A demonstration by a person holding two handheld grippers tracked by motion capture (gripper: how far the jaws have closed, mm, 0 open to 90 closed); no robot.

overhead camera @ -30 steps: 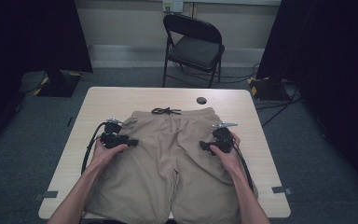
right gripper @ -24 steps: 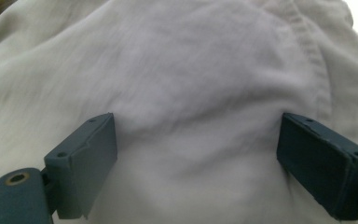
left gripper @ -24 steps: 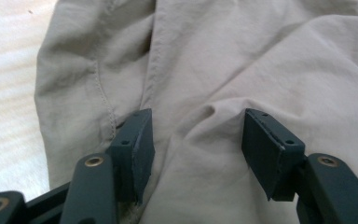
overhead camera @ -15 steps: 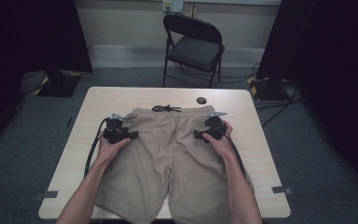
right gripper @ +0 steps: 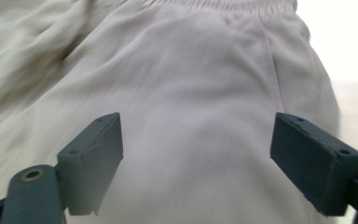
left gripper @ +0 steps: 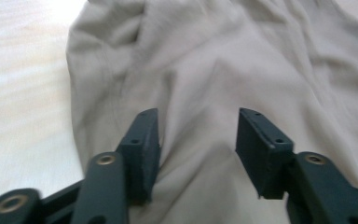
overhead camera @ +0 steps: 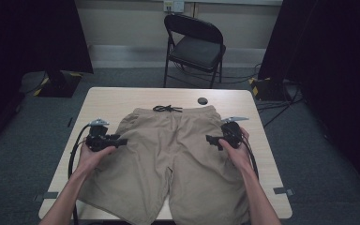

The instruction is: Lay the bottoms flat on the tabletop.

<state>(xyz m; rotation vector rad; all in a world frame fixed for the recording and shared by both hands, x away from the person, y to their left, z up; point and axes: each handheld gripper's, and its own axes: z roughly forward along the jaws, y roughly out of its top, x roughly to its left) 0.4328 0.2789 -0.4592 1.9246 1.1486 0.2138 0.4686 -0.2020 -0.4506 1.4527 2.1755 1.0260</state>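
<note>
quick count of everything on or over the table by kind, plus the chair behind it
shorts: 1
grippers: 2, left gripper and right gripper
small black round thing on the table: 1
folding chair: 1
total: 5

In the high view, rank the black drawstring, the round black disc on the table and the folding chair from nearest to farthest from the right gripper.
From the right gripper, at the shorts' right edge:
1. Round black disc, on the bare table just beyond the waistband.
2. Black drawstring, at the middle of the waistband, toward the left gripper's side.
3. Folding chair, on the floor beyond the table's far edge.
</note>
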